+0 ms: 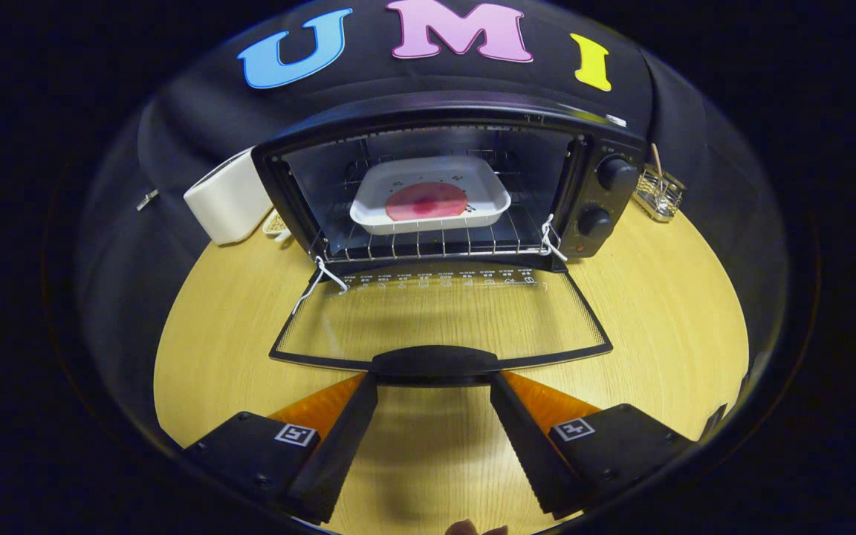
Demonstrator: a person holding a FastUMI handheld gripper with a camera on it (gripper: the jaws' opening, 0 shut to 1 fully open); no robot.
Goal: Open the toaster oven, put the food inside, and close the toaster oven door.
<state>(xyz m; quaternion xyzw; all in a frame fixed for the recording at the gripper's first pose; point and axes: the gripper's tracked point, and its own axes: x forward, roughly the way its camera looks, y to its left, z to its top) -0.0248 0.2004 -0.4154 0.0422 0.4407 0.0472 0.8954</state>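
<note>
A black toaster oven stands at the back of the round wooden table, its glass door folded down flat toward me. Inside, on the wire rack, sits a white tray holding a round pink slice of food. The door's black handle lies just ahead of my gripper. Its fingers are open, one tip near each end of the handle, with nothing between them. Whether the tips touch the handle I cannot tell.
A white boxy appliance stands left of the oven. A small wire basket with a stick in it sits to the right. Two knobs are on the oven's right panel. Bare wooden table surrounds the door.
</note>
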